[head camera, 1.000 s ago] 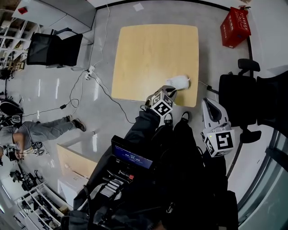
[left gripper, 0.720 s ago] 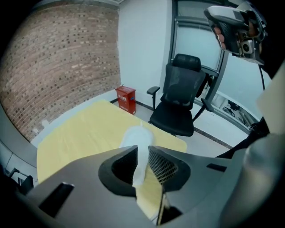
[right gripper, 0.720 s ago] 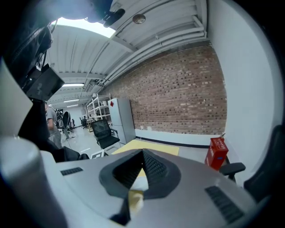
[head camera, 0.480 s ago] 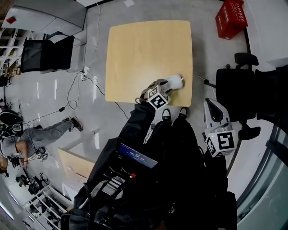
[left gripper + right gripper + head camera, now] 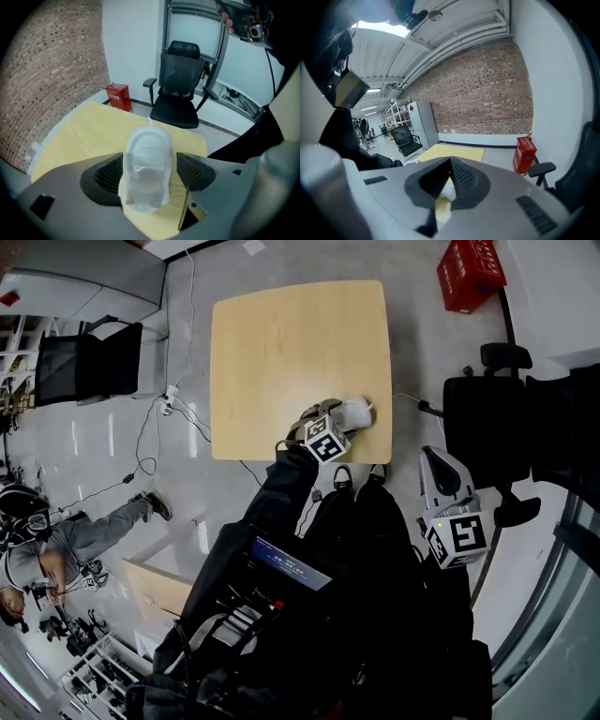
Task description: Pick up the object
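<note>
Lying near the right-hand corner of a light wooden table, on the person's side, a translucent white plastic object is flanked by the jaws of the left gripper. These jaws have just been opening and are spread wide, not clamped on it. The right gripper is held off beside the table, its jaws closed together on nothing.

Obj on table nr front-right corner; chair to rt.
</note>
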`<state>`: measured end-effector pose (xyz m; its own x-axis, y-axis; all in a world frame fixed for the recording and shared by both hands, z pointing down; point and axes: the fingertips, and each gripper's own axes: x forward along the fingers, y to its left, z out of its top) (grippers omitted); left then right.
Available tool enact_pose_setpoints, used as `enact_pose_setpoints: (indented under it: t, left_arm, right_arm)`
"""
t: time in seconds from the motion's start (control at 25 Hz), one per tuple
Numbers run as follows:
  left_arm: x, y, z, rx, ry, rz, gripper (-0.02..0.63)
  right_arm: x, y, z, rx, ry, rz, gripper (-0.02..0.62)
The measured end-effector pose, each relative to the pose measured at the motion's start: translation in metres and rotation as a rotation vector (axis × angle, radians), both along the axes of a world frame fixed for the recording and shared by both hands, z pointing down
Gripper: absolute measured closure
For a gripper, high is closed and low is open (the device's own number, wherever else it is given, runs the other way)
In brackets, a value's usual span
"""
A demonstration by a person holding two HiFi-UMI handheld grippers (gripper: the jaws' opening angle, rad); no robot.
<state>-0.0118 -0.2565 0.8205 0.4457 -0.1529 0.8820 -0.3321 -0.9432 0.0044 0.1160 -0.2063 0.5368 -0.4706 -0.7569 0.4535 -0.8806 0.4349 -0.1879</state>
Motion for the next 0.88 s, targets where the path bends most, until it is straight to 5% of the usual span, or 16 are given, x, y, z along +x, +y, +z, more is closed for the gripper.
enact_pose_setpoints:
  t: [0.6,0.88]
  left_arm:
    - [0.009,-0.005,0.029,-0.044,-0.041,0.067,0.238]
    - [0.008,-0.007,0.020,-0.035,0.011,0.005,0.237]
  right_arm:
    - [0.017,0.011,0.011,-0.033,0.005,0.042,0.591]
    - [0.013,0.011,0.008,-0.024,-0.001,0.032,0.591]
